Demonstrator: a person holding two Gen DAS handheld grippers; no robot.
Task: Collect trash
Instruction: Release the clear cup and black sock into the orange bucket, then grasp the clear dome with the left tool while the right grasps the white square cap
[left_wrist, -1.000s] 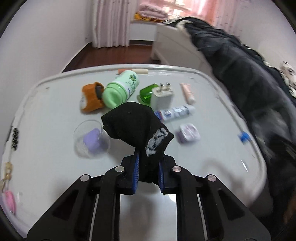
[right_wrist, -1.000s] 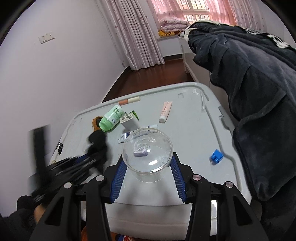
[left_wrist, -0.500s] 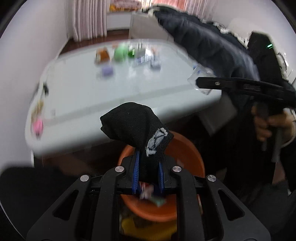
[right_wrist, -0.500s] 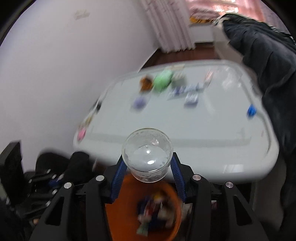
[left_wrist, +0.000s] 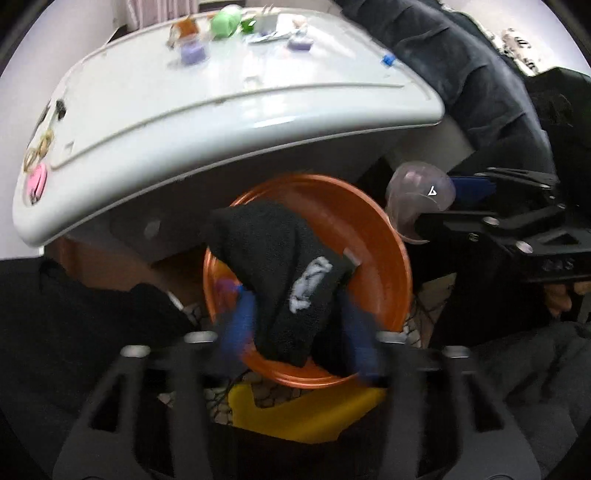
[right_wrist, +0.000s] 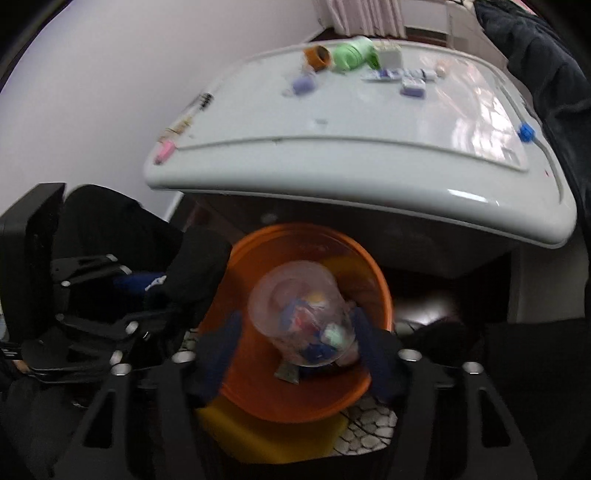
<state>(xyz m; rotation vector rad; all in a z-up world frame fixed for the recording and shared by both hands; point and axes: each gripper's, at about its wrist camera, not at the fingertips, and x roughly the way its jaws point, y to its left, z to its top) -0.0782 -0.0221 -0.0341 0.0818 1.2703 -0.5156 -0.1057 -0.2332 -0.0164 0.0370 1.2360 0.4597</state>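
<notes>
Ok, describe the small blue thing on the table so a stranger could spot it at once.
Start at the white table above the orange bin. Follow its right-hand edge, beside the dark blanket. The small blue block sits alone there, far from the cluster of bottles and packets at the far end, and is the only bright blue item.

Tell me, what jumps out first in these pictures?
A big orange bin sits on the floor below the white table's edge. A black sock hangs above it between the left tool's just-opened blue pads, and a clear plastic cup between the right tool's.
</notes>
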